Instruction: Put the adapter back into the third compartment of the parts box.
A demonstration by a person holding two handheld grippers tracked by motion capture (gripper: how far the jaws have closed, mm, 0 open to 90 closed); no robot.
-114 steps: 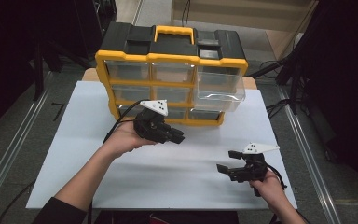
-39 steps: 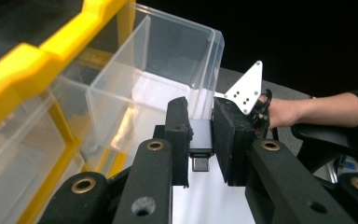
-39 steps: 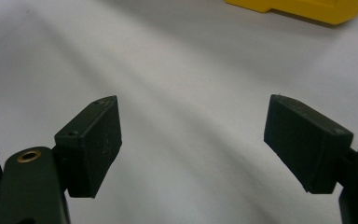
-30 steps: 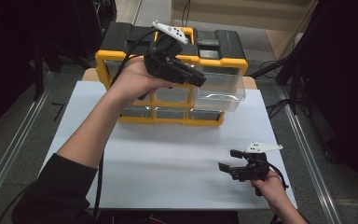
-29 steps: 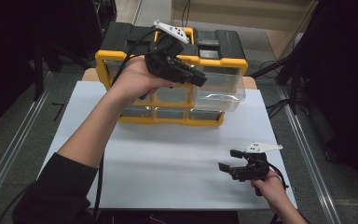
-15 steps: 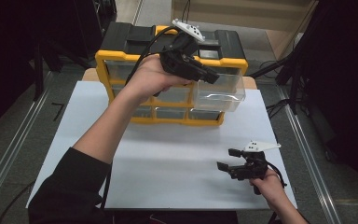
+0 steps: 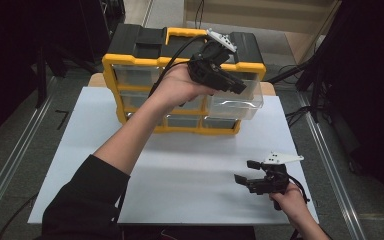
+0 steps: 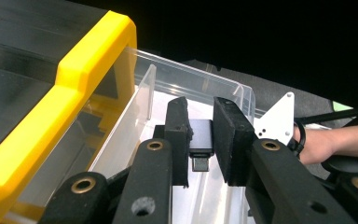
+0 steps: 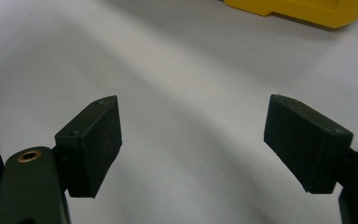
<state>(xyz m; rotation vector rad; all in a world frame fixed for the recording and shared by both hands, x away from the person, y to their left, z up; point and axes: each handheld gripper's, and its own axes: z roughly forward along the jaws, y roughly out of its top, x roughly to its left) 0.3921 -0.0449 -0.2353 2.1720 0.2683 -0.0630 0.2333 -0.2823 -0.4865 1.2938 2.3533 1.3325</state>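
Now the left gripper (image 7: pixel 233 86) hangs over the pulled-out clear drawer (image 7: pixel 235 102) at the upper right of the yellow-and-black organiser (image 7: pixel 130 65), which stands at the far edge of the white table (image 7: pixel 80 150). Its jaws are clamped on a small grey adapter (image 8: pixel 200 140) with a metal plug; in the left gripper view the adapter sits between the two pads, plug end pointing back toward the camera, directly above the drawer's open top.

Change noted: a few seconds ago this hand was low, in front of the organiser's bottom row. A second ago it was raised before the top row, and since then it has travelled to the right along the cabinet and dipped slightly, arriving over the open drawer. The drawer stands out just as it did then.

The right gripper (image 7: pixel 247 179) rests near the front right corner of the table, jaws spread wide with nothing between them, where it has stayed throughout.

Assessment: the carry looks essentially complete. The adapter is above its compartment but not yet in it, and the grip has not been eased. What remains, in my judgement, is a short lowering and a release. The drawer's thin clear front wall sits close to the jaws, so a knock against it is the main risk.
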